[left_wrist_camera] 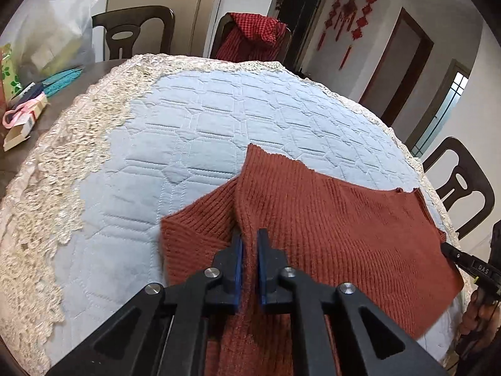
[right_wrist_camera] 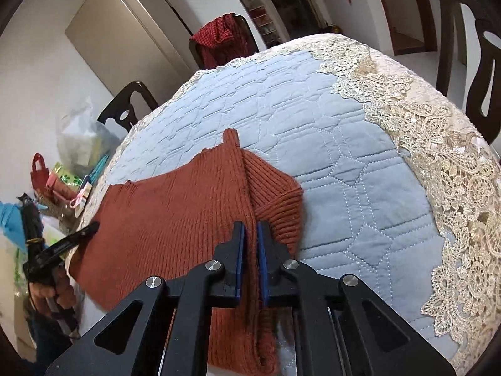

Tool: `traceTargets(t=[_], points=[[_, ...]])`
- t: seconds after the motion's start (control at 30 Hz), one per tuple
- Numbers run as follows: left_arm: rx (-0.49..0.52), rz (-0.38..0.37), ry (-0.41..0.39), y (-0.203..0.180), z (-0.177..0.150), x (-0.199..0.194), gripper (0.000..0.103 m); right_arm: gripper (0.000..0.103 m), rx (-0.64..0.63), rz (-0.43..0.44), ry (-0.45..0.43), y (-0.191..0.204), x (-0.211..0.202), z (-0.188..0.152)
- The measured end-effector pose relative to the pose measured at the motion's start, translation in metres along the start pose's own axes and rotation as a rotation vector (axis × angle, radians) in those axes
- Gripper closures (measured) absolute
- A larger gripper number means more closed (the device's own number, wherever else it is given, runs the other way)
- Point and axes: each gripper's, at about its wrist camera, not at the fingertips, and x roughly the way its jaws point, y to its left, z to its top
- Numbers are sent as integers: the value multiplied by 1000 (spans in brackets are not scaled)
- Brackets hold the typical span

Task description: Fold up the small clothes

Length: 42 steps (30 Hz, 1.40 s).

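A rust-red ribbed knit sweater [left_wrist_camera: 328, 219] lies on a light blue quilted cloth [left_wrist_camera: 203, 119] over the table. My left gripper [left_wrist_camera: 249, 241] is shut on a pinched fold of the sweater at its left side, next to a sleeve [left_wrist_camera: 194, 225]. My right gripper [right_wrist_camera: 250, 235] is shut on a fold of the same sweater [right_wrist_camera: 175, 206] at its right side, beside the other sleeve [right_wrist_camera: 278, 197]. Each gripper shows at the edge of the other view: the right one in the left wrist view [left_wrist_camera: 451, 252], the left one in the right wrist view [right_wrist_camera: 90, 228].
Cream lace trim [left_wrist_camera: 62, 169] borders the quilt [right_wrist_camera: 360, 156]. Clutter of bags, boxes and pink scissors [left_wrist_camera: 18, 116] sits at the table's left edge. Dark wooden chairs [left_wrist_camera: 463, 181] stand around the table, and one chair holds a red checked garment [left_wrist_camera: 256, 34].
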Motion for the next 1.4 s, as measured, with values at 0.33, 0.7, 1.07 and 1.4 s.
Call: traceTargets(t=[0.33,0.7,1.07,1.4], points=[[-77,42,-81,26,-15,-42,65,92,-169,43,-53,52,-29,-4],[-183,-35,-19,40,-13,-9,63,92,-267,153,126,108,38,-24],[-248,-119,-16,48,-3,2,60,92,-281,166,142,134,48,-18],[-238,-184,1,46,-14,-8,60,92,-274,117,154,137,79,3]])
